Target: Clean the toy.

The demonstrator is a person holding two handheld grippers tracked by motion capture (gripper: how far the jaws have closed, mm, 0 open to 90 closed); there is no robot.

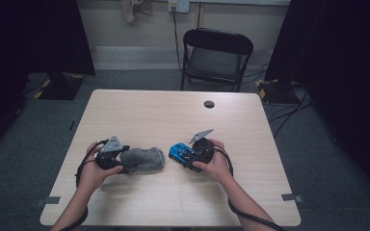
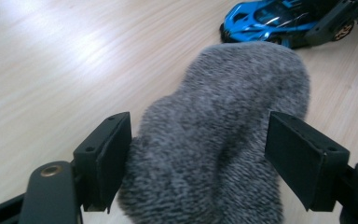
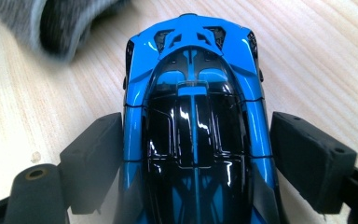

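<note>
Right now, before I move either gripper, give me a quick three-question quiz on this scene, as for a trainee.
1. True or false: the grey fuzzy sock lies between the jaws of the left gripper.
2. What sits between the jaws of the right gripper? A) blue toy car B) red cup C) spoon
3. What stands on the floor beyond the table?

Key: 1 true; 2 A; 3 black folding chair.

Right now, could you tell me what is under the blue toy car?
The blue toy car rests on the bare wooden table, between the right gripper's jaws. The wood directly beneath it is covered by its body. The grey sock lies beside it.
</note>
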